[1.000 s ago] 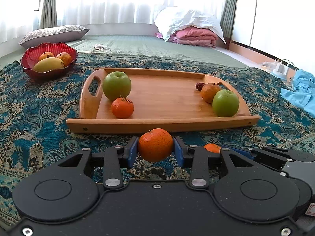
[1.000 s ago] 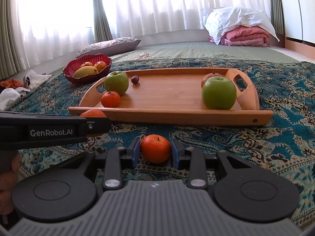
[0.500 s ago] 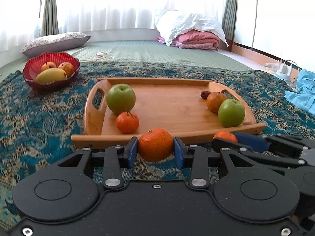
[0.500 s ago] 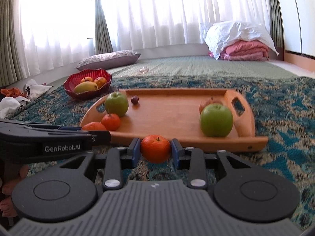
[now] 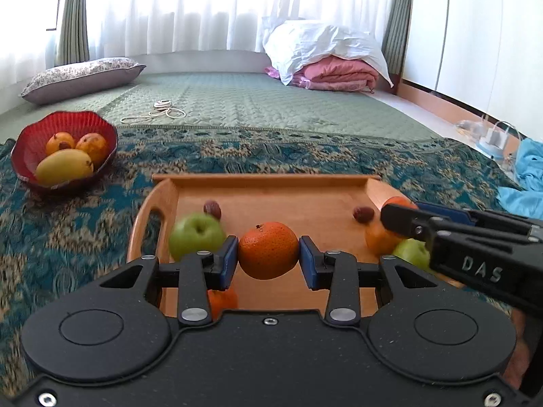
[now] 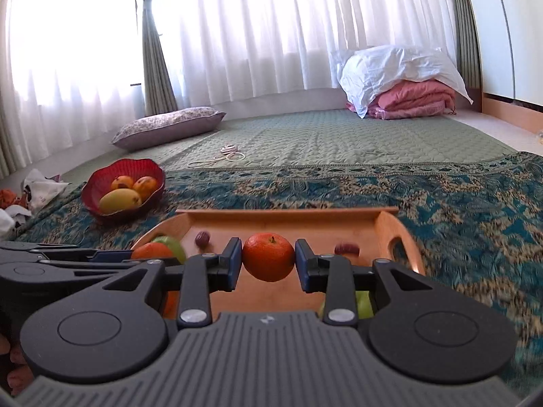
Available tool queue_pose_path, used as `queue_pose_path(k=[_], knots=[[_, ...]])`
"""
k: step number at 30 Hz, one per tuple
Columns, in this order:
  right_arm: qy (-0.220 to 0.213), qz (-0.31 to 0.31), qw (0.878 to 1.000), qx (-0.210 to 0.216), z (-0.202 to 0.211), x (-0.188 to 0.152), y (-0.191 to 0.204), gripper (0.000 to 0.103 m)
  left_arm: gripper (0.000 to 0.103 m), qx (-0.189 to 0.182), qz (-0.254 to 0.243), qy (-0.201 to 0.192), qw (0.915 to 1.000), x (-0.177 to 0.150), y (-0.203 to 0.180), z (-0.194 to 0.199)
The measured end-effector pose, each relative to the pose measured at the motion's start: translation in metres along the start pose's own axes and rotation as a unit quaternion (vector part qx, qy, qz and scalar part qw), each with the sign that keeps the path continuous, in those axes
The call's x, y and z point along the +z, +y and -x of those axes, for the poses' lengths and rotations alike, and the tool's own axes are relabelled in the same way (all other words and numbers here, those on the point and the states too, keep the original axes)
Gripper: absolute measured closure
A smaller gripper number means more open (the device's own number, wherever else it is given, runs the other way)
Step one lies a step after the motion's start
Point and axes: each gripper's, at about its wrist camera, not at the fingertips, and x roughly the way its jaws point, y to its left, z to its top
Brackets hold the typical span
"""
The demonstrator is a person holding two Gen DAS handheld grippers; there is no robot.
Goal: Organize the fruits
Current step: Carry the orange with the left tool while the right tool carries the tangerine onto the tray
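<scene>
Pads first: your left gripper [image 5: 268, 260] has its blue pads clamped on the flanks of a mandarin [image 5: 268, 250], and your right gripper [image 6: 268, 264] is closed the same way on a second mandarin [image 6: 268, 257], stem end up. Both fruits hang clear above the floor of the wooden tray [image 5: 271, 178], not touching it.

Just beyond the left fingers to their left sits a green apple [image 5: 196, 235] with a dark date [image 5: 212, 209] behind it; below those fingers a smaller mandarin [image 5: 222, 300] peeks out. Past the right fingers lies another date [image 6: 346, 249], and a second green apple [image 6: 364, 303] shows under them.

Lower each mandarin onto bare wood before you let go (round fruit rolls, and the apples are close). My guess is that like goes with like, so set them beside the small mandarin. Keep the two grippers from knocking; they are nearly side by side. The red bowl [image 5: 20, 146] lies well off to the left.
</scene>
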Motion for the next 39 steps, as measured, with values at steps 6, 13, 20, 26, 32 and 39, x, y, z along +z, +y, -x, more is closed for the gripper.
queue_pose_path(k=[6, 13, 20, 26, 32, 39], knots=[[0.03, -0.026, 0.999, -0.001, -0.037, 0.032, -0.02, 0.065, 0.066, -0.004, 0.007, 0.014, 0.9999, 0.04, 0.006, -0.033], [0.068, -0.055, 0.996, -0.011, -0.076, 0.052, -0.044, 0.065, 0.066, -0.003, 0.022, 0.054, 0.9983, 0.07, 0.017, -0.078], [0.117, -0.066, 0.991, -0.027, -0.115, 0.057, -0.06, 0.065, 0.066, 0.011, 0.036, 0.101, 0.9942, 0.075, 0.032, -0.124], [0.149, -0.084, 0.984, -0.042, -0.143, 0.052, -0.069, 0.065, 0.066, 0.022, 0.036, 0.122, 0.9916, 0.077, 0.039, -0.15], [0.164, -0.081, 0.981, -0.056, -0.159, 0.047, -0.072, 0.065, 0.066, 0.031, 0.033, 0.134, 0.9899, 0.081, 0.041, -0.167], [0.169, -0.064, 0.98, -0.079, -0.173, 0.045, -0.071, 0.065, 0.066, 0.044, 0.029, 0.139, 0.9889, 0.084, 0.042, -0.18]])
